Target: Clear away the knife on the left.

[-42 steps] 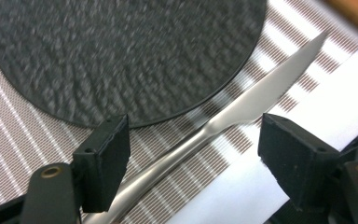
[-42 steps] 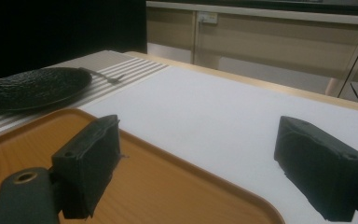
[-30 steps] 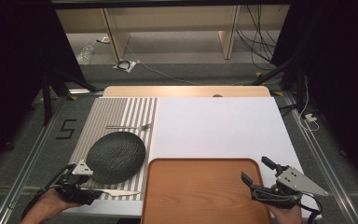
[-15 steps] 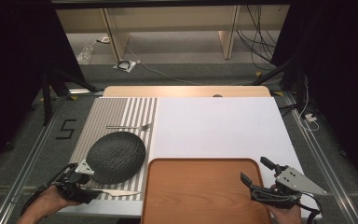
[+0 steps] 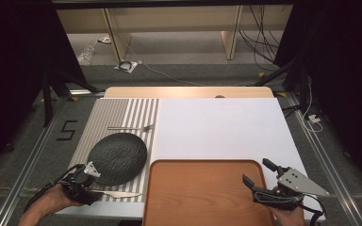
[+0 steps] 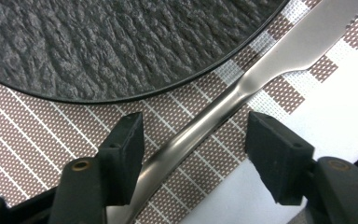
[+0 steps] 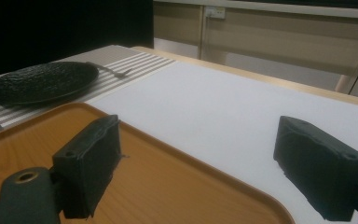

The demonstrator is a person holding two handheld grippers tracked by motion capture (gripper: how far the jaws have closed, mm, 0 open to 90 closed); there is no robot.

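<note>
A steel knife (image 5: 115, 194) lies on the striped placemat (image 5: 122, 110), just in front of a black textured plate (image 5: 118, 157). My left gripper (image 5: 92, 188) is low over the knife's handle end. In the left gripper view the knife (image 6: 223, 107) runs between the open jaws of the left gripper (image 6: 198, 140), and neither pad presses on it; the plate (image 6: 121, 42) is just beyond. My right gripper (image 5: 256, 171) hovers open over the right end of the wooden tray (image 5: 207, 193). The right gripper (image 7: 200, 154) holds nothing above the tray's rim (image 7: 214, 172).
A fork (image 5: 131, 127) lies on the placemat behind the plate. A white mat (image 5: 221, 127) covers the table's middle and right. The tray has nothing on it. Cables and shelf legs stand on the floor beyond the far edge.
The left gripper has shifted slightly back along the knife handle toward the near left. The right gripper has barely moved. Nothing was taken hold of.
</note>
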